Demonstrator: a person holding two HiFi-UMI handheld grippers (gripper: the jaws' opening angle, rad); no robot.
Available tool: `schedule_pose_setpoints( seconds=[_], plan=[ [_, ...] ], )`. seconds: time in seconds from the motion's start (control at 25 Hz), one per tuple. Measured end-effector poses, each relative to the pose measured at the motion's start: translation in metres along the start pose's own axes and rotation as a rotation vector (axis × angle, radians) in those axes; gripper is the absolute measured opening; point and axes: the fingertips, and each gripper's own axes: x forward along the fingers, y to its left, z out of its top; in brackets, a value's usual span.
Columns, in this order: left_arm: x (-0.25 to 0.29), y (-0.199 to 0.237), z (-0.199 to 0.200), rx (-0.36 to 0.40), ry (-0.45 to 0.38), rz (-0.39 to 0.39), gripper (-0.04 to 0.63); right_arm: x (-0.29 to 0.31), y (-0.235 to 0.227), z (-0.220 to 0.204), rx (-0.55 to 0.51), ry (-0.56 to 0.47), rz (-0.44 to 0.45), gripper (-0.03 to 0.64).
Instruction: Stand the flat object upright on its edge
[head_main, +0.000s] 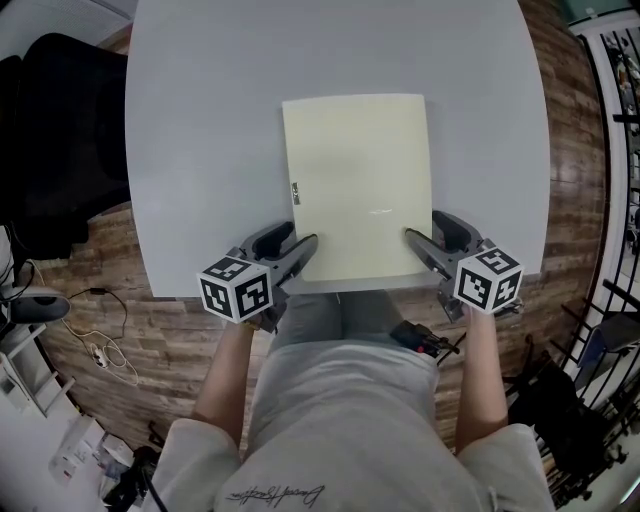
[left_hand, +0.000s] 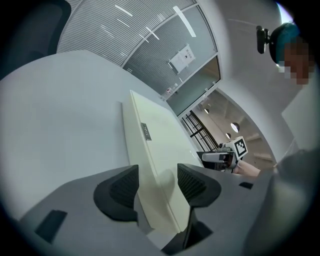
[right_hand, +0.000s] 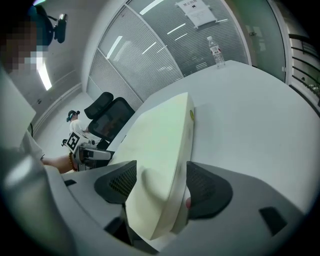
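The flat object (head_main: 357, 185), a cream board, lies face down on the grey bench (head_main: 200, 120). It sits on the bench's near half, with its long axis running from the bench's near edge toward its far edge and its short near side just inside the near edge.

The left claw (head_main: 302, 236) sits at the board's near left corner and the right claw (head_main: 422, 226) at its near right corner, so both hands are equally close. In the left gripper view the left claw (left_hand: 157, 185) stands wide, with the board's corner (left_hand: 155, 145) between its pads and a gap on each side. The right gripper view shows the right claw (right_hand: 160, 186) likewise wide around its corner (right_hand: 160, 145), not pressing.

The coming lift probably hinges on the board's far short side or one long side.

The bench's far half is bare apart from a bottle (right_hand: 216, 50) at its far rim. A black chair (head_main: 50, 140) stands off the bench's left side, out of the way.
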Motion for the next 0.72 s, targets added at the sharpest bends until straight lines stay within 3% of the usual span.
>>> schedule_pose_setpoints(
  seconds=[0.72],
  plan=[
    [0.011,0.004,-0.006,-0.051,0.046,-0.046,0.250,0.011,-0.006,-0.008,0.010,0.103,-0.030,0.294]
  ],
)
